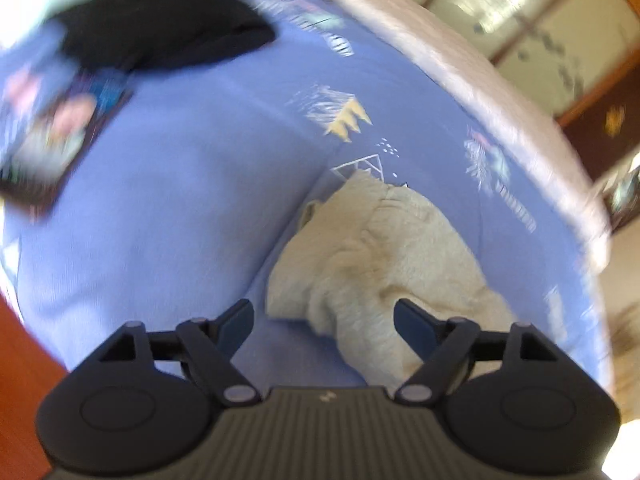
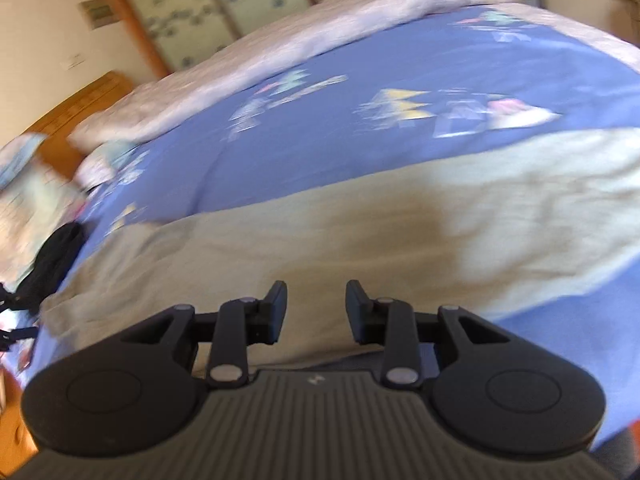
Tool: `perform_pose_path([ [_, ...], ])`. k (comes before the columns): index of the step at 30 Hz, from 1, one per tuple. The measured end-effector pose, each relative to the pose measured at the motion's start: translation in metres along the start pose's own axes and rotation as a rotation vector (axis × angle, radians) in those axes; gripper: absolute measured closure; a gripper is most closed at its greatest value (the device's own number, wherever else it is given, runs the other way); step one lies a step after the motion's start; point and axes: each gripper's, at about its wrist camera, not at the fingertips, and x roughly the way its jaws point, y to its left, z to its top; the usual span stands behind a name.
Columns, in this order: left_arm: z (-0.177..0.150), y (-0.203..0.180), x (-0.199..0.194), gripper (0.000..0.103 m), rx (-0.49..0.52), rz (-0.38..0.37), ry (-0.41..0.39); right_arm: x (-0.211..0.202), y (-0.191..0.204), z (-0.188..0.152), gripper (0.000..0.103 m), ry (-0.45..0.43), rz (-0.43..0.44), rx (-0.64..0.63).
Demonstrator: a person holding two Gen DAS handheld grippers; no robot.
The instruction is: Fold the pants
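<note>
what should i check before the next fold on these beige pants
1. Left gripper free of cloth: ok, jaws wide apart with nothing pinched between them.
2. Right gripper free of cloth: ok, jaws part open above the fabric, nothing between them.
3. Beige pants lying on the blue bedsheet: ok in the right wrist view, spread in a long band.
4. Pants flat and smooth: not ok, the end seen in the left wrist view is bunched and wrinkled.
5. Black garment apart from the pants: ok in the left wrist view.
6. Edges aligned for folding: cannot tell, both views are motion-blurred.
</note>
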Motion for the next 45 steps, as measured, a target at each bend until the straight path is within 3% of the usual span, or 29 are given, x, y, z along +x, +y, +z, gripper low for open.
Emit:
perform_pose_path([
  [2, -0.002, 0.015, 0.006, 0.016, -0.086, -0.075, 0.029, 0.018, 0.031, 0.006, 0.067, 0.031, 0.064, -0.073],
  [7, -0.007, 0.009, 0.044, 0.015, -0.119, -0.109, 0.095, 0.066, 0.125, 0.008, 0.068, 0.107, 0.235, -0.261],
  [10, -0.008, 0.010, 0.063, 0.014, -0.179, -0.162, 0.113, 0.096, 0.168, -0.002, 0.069, 0.175, 0.290, -0.341],
  [12, -0.001, 0.012, 0.069, 0.038, -0.206, -0.192, 0.099, 0.113, 0.180, -0.010, 0.070, 0.233, 0.281, -0.350],
  [13, 0.002, 0.013, 0.072, 0.068, -0.217, -0.193, 0.100, 0.121, 0.179, -0.015, 0.070, 0.279, 0.275, -0.337],
  [14, 0.005, 0.014, 0.074, 0.078, -0.216, -0.182, 0.094, 0.130, 0.177, -0.020, 0.069, 0.344, 0.265, -0.317],
  [15, 0.006, 0.013, 0.070, 0.080, -0.189, -0.185, 0.076, 0.135, 0.172, -0.026, 0.069, 0.382, 0.261, -0.305],
  [16, 0.005, 0.007, 0.064, 0.082, -0.139, -0.198, 0.044, 0.131, 0.169, -0.028, 0.069, 0.357, 0.278, -0.308],
  [17, 0.002, -0.003, 0.055, 0.083, -0.042, -0.205, -0.002, 0.129, 0.167, -0.025, 0.070, 0.372, 0.282, -0.316],
  [20, -0.024, -0.040, 0.032, 0.083, 0.331, -0.098, -0.127, 0.129, 0.170, -0.005, 0.069, 0.440, 0.287, -0.364],
  [21, -0.033, -0.046, 0.028, 0.083, 0.404, -0.076, -0.146, 0.127, 0.173, 0.006, 0.069, 0.435, 0.295, -0.384],
  [25, -0.078, -0.068, 0.027, 0.083, 0.619, -0.008, -0.221, 0.136, 0.188, 0.079, 0.067, 0.316, 0.271, -0.319],
  [27, -0.106, -0.090, 0.036, 0.083, 0.773, 0.051, -0.248, 0.154, 0.204, 0.111, 0.067, 0.280, 0.244, -0.292],
  [29, -0.132, -0.107, 0.045, 0.082, 0.901, 0.090, -0.243, 0.175, 0.228, 0.127, 0.065, 0.288, 0.217, -0.323],
  [32, -0.165, -0.124, 0.057, 0.081, 1.053, 0.165, -0.273, 0.201, 0.273, 0.123, 0.065, 0.336, 0.190, -0.416],
  [36, -0.177, -0.129, 0.061, 0.081, 1.087, 0.169, -0.293, 0.213, 0.333, 0.094, 0.057, 0.408, 0.220, -0.634],
  [39, -0.173, -0.125, 0.061, 0.079, 1.073, 0.156, -0.295, 0.215, 0.374, 0.055, 0.053, 0.504, 0.248, -0.902],
  [43, -0.168, -0.122, 0.063, 0.078, 1.055, 0.145, -0.297, 0.208, 0.393, 0.005, 0.038, 0.636, 0.226, -1.243],
  [45, -0.166, -0.122, 0.063, 0.077, 1.056, 0.148, -0.300, 0.206, 0.391, -0.011, 0.035, 0.621, 0.178, -1.376],
])
